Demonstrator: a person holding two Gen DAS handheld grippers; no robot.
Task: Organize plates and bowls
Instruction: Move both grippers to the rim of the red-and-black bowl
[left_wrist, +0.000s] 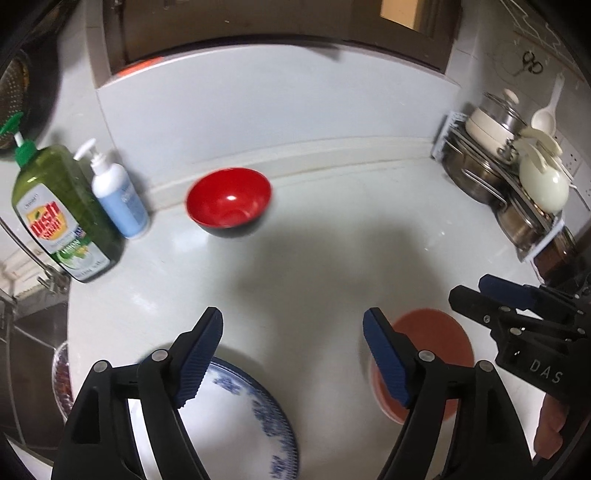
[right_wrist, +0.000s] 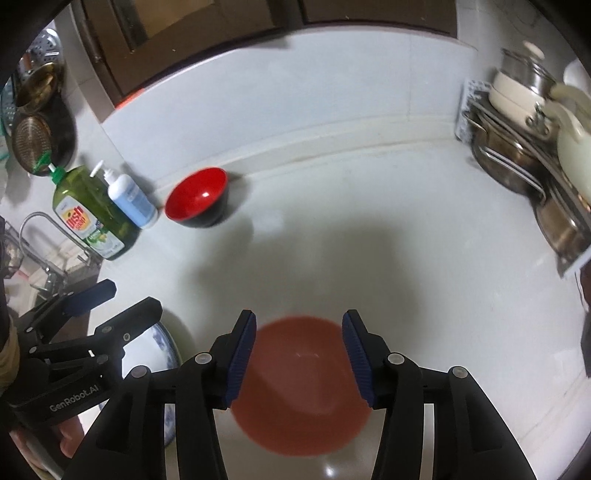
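Your left hand-held gripper (left_wrist: 293, 354) and right hand-held gripper (right_wrist: 299, 360) are both hanging open and empty over the blue-patterned plate (left_wrist: 236, 413) and orange plate (right_wrist: 299, 384), so nothing's looking stacked, and the red bowl (left_wrist: 229, 201) is sitting alone further back on the counter (left_wrist: 332, 258).

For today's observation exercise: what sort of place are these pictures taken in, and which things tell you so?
Most likely a home kitchen counter. A green dish soap bottle stands beside a tap, stacked metal pots sit on a rack, and a red bowl rests on the white countertop.

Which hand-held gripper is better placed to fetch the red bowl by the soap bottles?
Probably left: the open left hand-held gripper faces the red, black-sided bowl almost head-on; the right hand-held gripper sees it off left.
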